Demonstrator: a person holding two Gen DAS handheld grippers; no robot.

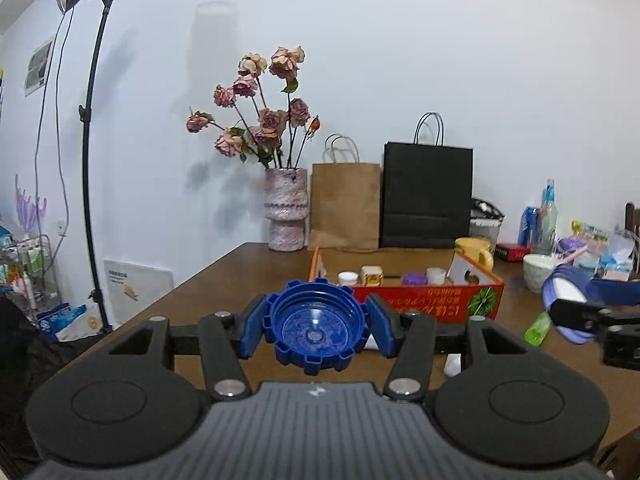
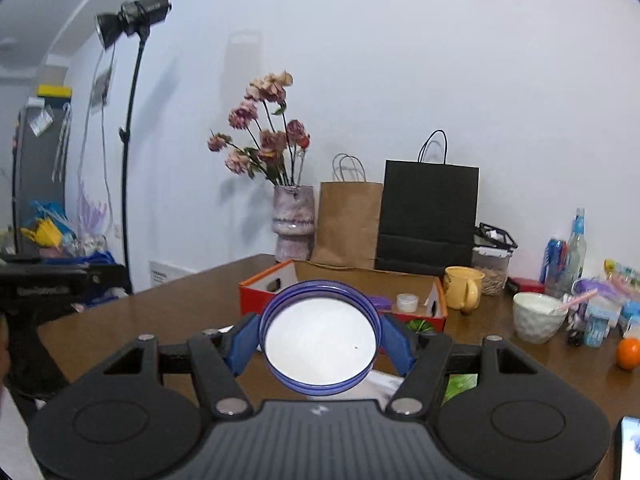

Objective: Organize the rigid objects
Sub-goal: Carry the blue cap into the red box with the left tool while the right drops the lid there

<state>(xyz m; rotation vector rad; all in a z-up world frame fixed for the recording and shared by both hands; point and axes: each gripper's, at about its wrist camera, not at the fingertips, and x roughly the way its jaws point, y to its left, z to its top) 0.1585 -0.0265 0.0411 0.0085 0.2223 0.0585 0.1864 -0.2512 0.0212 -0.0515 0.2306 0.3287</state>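
the left gripper (image 1: 316, 330) holds a blue notched cap (image 1: 316, 326) between its fingers (image 1: 252, 330), hollow side facing the camera, raised above the brown surface (image 1: 224, 280) just in front of the red cardboard box (image 1: 424, 300). the right gripper (image 2: 320, 338) has its fingers (image 2: 242, 344) clamped on a purple-rimmed round lid (image 2: 320, 338) with a white inner face, also held off the surface and in front of the same box (image 2: 260, 288). in the left wrist view that lid (image 1: 564, 300) and the other gripper show to the right of the box. inside the box sit several small jars and caps: a white one (image 1: 348, 278), a gold-topped one (image 1: 372, 275), a purple one (image 1: 415, 279) and a clear one (image 1: 436, 276). a yellow mug (image 2: 462, 286) stands at the box's right end, and a white bowl (image 2: 538, 316) lies farther right of the box. behind the box, against the wall, stand a vase of dried roses (image 1: 286, 212), a brown paper bag (image 1: 346, 204) and a black paper bag (image 1: 426, 194). an orange (image 2: 628, 354) rests well to the right of the box.
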